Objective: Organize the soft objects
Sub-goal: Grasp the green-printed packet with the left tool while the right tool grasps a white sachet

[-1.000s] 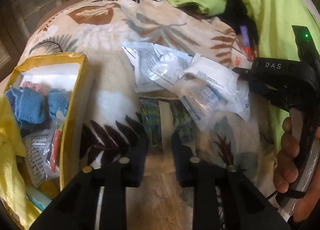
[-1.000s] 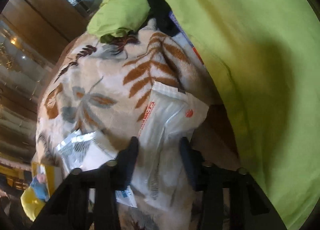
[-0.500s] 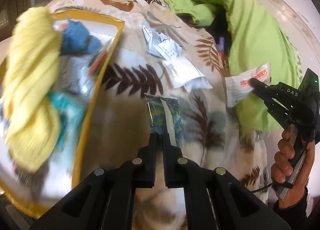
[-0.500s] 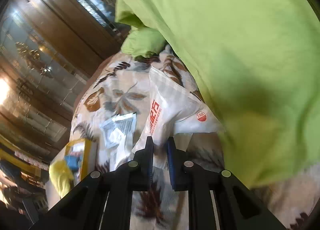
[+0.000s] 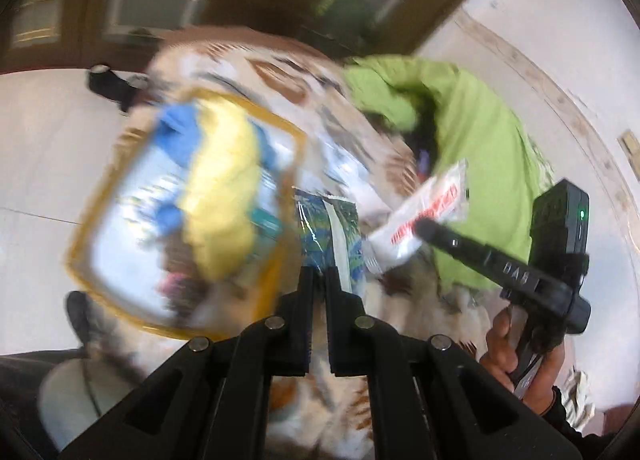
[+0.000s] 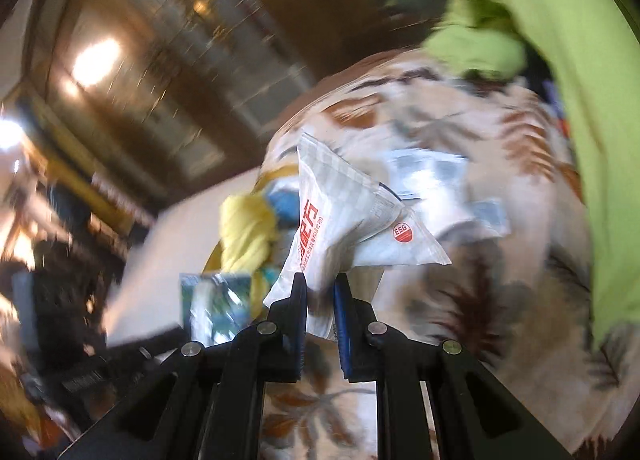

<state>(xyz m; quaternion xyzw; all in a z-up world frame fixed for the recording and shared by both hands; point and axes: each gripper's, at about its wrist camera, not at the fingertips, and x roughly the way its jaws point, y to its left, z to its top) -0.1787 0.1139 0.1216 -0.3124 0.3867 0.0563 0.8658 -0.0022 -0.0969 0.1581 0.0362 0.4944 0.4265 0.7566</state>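
A: What is held, and where?

B: A green and blue patterned packet (image 5: 329,234) with a pale strip down its middle is pinched by its near edge between the fingers of the left gripper (image 5: 319,280), which are drawn almost together on it. It is carried above the leaf-print blanket (image 5: 404,300), just beside the right wall of the yellow-rimmed box (image 5: 294,163).

A: And the other tool?

B: A white packet with red lettering (image 6: 340,227) is clamped in the right gripper (image 6: 320,288), whose jaws are closed tightly on its lower edge. A round red sticker is seen near one corner. In the left wrist view the same white packet (image 5: 424,221) is seen at the tip of the right gripper (image 5: 426,227), raised just to the right of the patterned packet.

A: What is seen in the box?

B: A yellow cloth (image 5: 222,199) is draped across it, with blue cloth (image 5: 180,135) and some wrapped items beneath; the details are blurred.

A: And around it?

B: More clear and white packets (image 6: 432,183) are left lying on the blanket beyond the held ones. A lime-green cloth (image 5: 480,131) is heaped along the blanket's far right side. The right tool's handle is gripped by a hand (image 5: 520,360) at the lower right of the left wrist view. Dark wood panelling is made out behind, heavily blurred.
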